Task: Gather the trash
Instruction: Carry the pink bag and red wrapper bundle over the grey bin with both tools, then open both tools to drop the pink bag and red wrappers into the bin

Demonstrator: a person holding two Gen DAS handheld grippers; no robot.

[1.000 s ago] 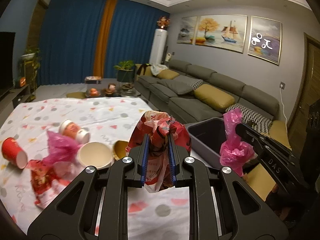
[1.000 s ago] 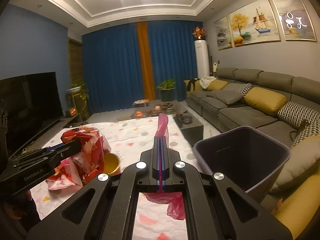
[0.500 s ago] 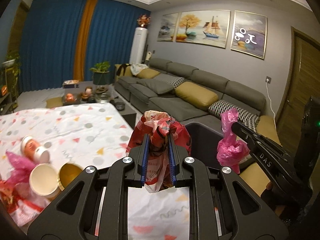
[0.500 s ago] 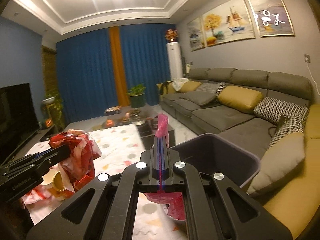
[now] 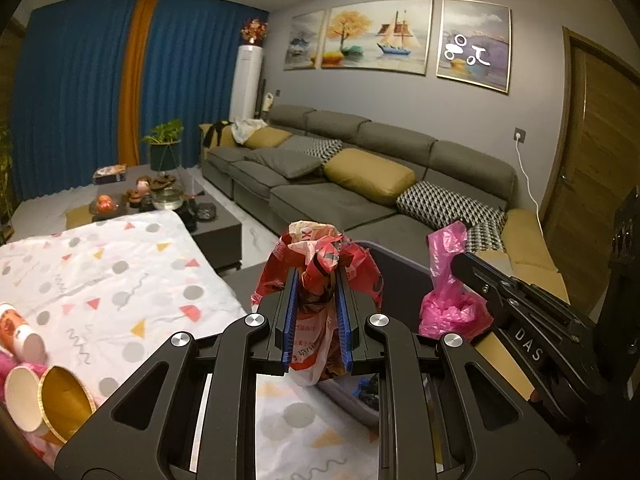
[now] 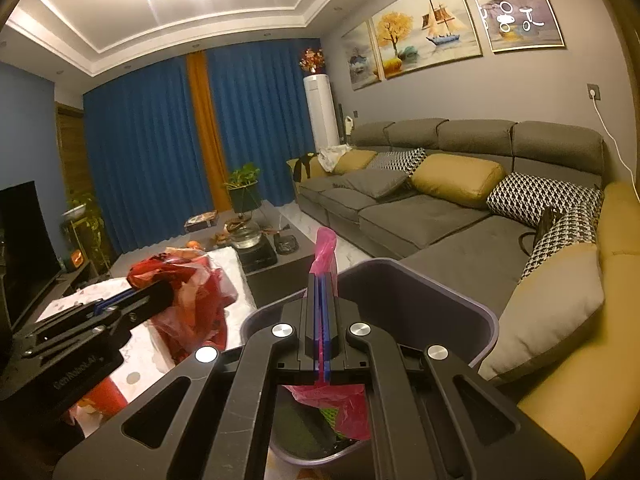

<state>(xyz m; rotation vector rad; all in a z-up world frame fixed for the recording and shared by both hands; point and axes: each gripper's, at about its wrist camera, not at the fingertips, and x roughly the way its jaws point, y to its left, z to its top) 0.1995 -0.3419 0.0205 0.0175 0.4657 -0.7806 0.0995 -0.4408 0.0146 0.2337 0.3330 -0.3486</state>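
My left gripper (image 5: 317, 280) is shut on a crumpled red and white plastic bag (image 5: 320, 252) and holds it in the air near the edge of the dark bin (image 5: 400, 276). My right gripper (image 6: 322, 280) is shut on a pink plastic bag (image 6: 326, 246) that hangs over the open bin (image 6: 420, 292). The pink bag also shows in the left wrist view (image 5: 452, 308), and the red bag in the right wrist view (image 6: 192, 292). Paper cups (image 5: 44, 396) lie on the patterned tablecloth (image 5: 100, 280) at the left.
A grey sofa (image 5: 360, 184) with yellow and patterned cushions runs along the right wall behind the bin. A dark coffee table (image 5: 160, 208) with dishes stands beyond the tablecloth. A television (image 6: 24, 236) is at the far left.
Both grippers have swung right, away from the table and toward the bin. The pink bag now hangs over the bin's opening. Both grips are unchanged.
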